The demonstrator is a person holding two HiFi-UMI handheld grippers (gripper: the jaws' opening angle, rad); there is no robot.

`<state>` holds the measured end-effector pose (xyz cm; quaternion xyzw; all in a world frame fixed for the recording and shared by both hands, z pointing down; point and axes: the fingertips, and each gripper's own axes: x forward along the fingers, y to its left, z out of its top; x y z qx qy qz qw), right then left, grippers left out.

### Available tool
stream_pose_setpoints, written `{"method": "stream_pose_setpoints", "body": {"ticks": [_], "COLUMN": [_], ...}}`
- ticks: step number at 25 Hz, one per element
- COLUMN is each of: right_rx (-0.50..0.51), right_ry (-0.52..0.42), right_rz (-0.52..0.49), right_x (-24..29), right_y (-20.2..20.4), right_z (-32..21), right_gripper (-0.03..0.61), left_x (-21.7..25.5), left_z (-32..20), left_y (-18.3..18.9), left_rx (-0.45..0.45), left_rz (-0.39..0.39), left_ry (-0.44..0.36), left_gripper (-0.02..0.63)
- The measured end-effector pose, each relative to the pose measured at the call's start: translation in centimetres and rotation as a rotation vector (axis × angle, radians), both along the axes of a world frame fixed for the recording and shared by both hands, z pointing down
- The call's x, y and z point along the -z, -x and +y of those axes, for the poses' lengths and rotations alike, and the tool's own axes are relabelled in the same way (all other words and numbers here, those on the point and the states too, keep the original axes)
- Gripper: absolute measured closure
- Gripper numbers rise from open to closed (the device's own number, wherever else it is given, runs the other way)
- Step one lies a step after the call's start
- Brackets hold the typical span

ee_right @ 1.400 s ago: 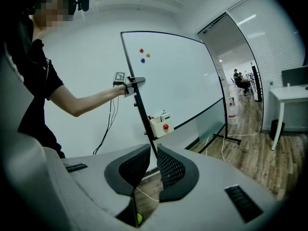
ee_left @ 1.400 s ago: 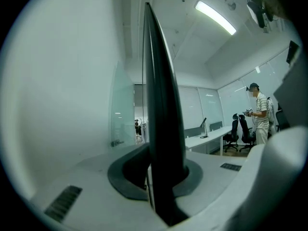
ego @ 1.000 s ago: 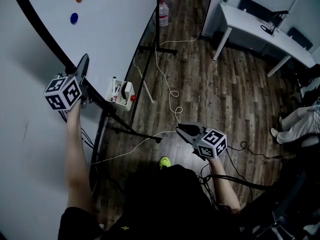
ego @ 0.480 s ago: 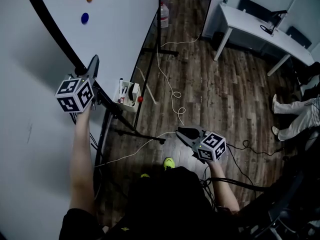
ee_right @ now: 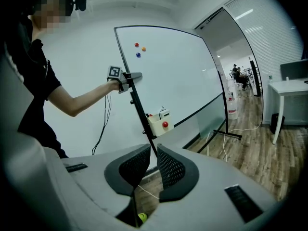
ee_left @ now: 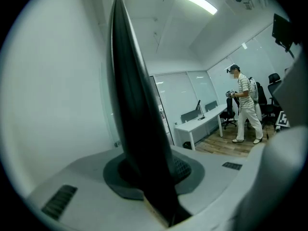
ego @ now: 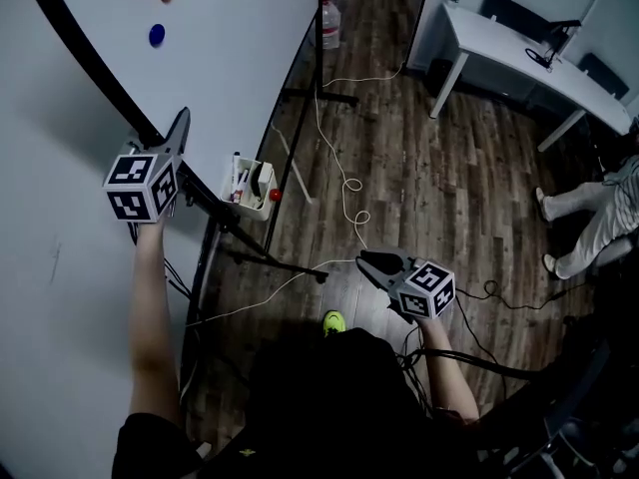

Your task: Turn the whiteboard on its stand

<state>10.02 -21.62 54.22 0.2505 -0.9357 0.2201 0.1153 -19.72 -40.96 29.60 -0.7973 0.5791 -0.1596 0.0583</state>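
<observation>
No legible words or numbers, square coded markers on left hand-held gripper (ego: pixel 178 124) and right hand-held gripper (ego: pixel 366 260)

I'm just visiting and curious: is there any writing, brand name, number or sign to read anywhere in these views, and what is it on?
No readable words or numbers in any view.
whiteboard: blank, only three coloured magnets.
left cube and right cube: black-and-white square codes, not letters.
marker box and bottle: any print is too small to read.
</observation>
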Motion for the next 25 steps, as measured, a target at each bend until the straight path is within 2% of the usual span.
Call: {"method": "stream_pose_setpoints", "body": {"ticks": [4, 9, 21, 25], "right_rx": [0.015, -0.014, -0.029, -0.042], "right_ry": [-0.024, -0.006, 0.025, 0.008], "right_rz": [0.013, -0.005, 0.031, 0.046], "right_x": [0.2, -0.7, -6.7, -6.9], "right_y": [-1.7, -2.7, -0.8, -0.7], "right_z": [-2.2, -3.2, -2.4, -3.2], "right_gripper": [0.537, 0.537, 0.537, 0.537], "left_x": [0.1, 0.0, -4.0, -4.2], "left_z": [-0.1, -0.3, -1.2, -1.1], "left_y": [0.2, 0.4, 2.4, 2.4], "left_rx": [0.013, 0.028, 0.042, 0.048], "left_rz": [0.018, 0.051, 0.076, 0.082], "left_ry": [-0.003, -0.008, -0.039, -0.058], "left_gripper": [0.537, 0.541, 0.541, 0.541]}}
